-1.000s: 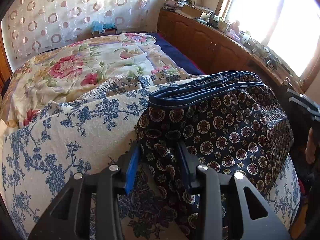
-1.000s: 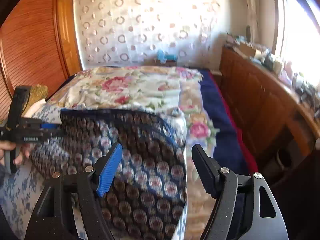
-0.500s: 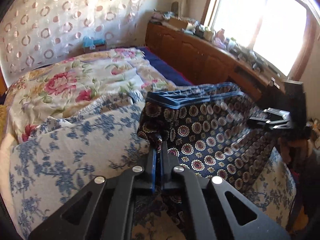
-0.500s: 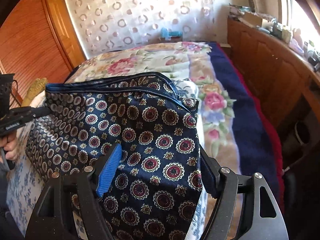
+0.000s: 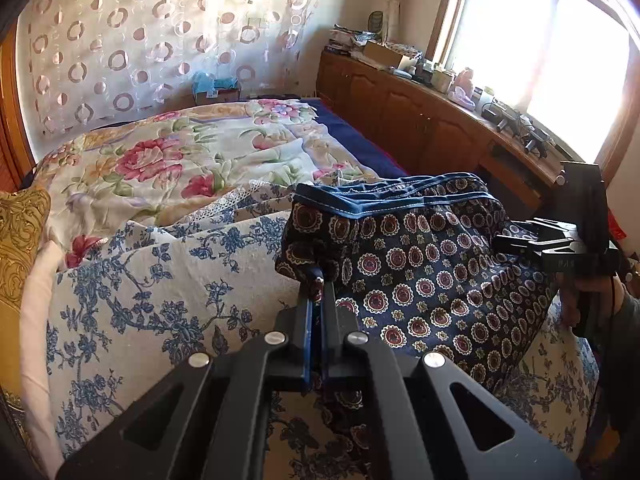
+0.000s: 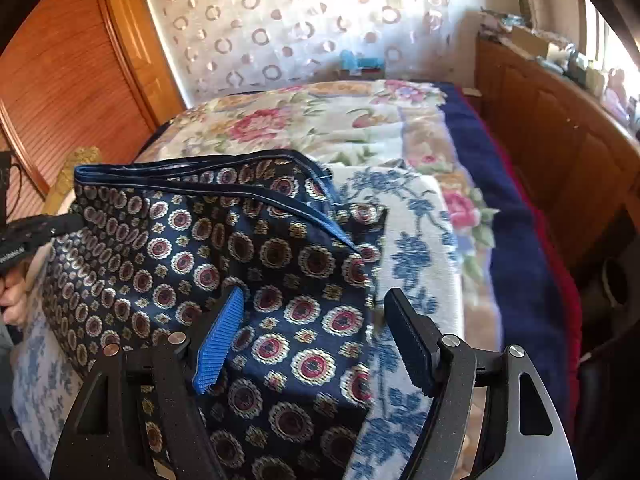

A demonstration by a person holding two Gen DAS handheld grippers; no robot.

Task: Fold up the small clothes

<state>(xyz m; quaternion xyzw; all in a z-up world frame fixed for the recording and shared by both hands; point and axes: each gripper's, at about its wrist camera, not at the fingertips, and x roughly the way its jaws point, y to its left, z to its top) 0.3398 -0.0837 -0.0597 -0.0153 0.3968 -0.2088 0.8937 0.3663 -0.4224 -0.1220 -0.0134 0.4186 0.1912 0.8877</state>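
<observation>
Navy shorts with round medallion print and a blue waistband lie on a blue-flowered white cloth on the bed. My left gripper is shut on the bunched left edge of the shorts. In the right wrist view the same shorts spread out below my right gripper, which is open; its blue pad hangs over the fabric and the black pad just past the shorts' right edge, neither pressing. The left gripper shows at the far left edge, with a hand below it.
A rose-patterned quilt covers the far bed. A wooden cabinet with clutter on top runs along the right under a bright window. A yellow pillow lies at the left. A wooden door stands at the far left.
My left gripper has shut on the shorts' left edge and pulled it slightly up. The right gripper, still open, has come down over the right side of the shorts.
</observation>
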